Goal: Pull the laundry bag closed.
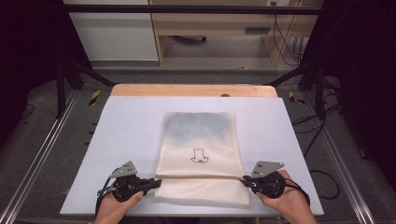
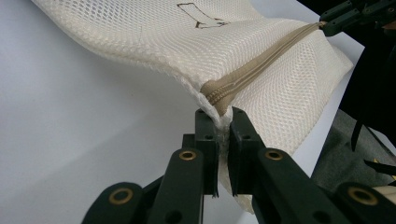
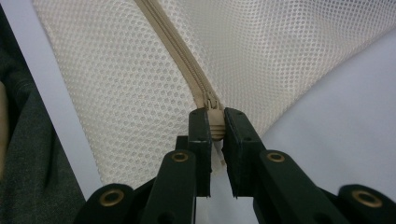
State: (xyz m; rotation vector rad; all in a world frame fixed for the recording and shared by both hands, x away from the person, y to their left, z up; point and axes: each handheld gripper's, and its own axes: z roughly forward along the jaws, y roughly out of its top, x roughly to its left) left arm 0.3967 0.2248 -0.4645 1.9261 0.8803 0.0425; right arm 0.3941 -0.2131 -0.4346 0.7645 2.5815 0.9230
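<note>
A cream mesh bag (image 1: 201,149) with a small black outline print lies flat on the white table (image 1: 126,140). A beige zipper (image 1: 201,178) runs across it near the front edge. My left gripper (image 1: 158,183) is shut on the zipper's left end (image 2: 219,95), pinching the bag's corner and lifting it slightly off the table; the jaws (image 2: 223,123) nearly meet. My right gripper (image 1: 243,179) is shut on the zipper pull (image 3: 212,103) at the bag's right end (image 3: 215,126). The right gripper also appears far off in the left gripper view (image 2: 327,23).
The table has a wooden strip (image 1: 187,89) along its far edge. Metal rails (image 1: 42,154) run along both sides, with black frame legs (image 1: 60,88) and cables (image 1: 322,177) on the grey floor. Wooden furniture (image 1: 219,28) stands beyond.
</note>
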